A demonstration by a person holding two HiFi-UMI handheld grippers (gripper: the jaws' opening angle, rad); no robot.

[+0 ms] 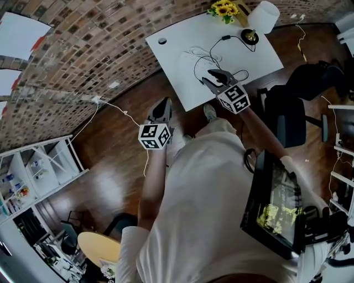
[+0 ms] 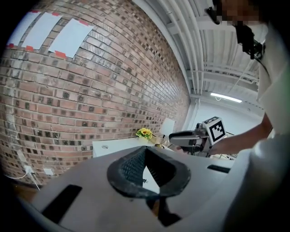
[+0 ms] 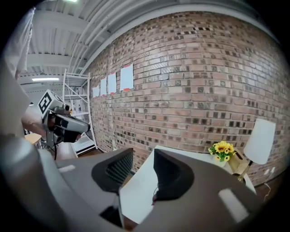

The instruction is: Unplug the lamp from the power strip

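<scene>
head view: lamp [image 1: 264, 16] at the surface's [image 1: 182, 55] far right corner, cable [image 1: 194, 71] trailing toward the near edge. left gripper view: left gripper [image 2: 145, 148] clenched, empty. right gripper view: right gripper [image 3: 143, 154] released, empty; best trace cable to its unseen plug, grip the plug body.

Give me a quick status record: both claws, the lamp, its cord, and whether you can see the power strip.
left claw: shut, empty, in the air short of the table
right claw: open, empty, raised, aimed at the table
lamp: upright at the table's far corner, beside the sunflowers
black cord: loops over the table from the lamp's base
power strip: not made out in any view
task: nothing gripped yet
</scene>
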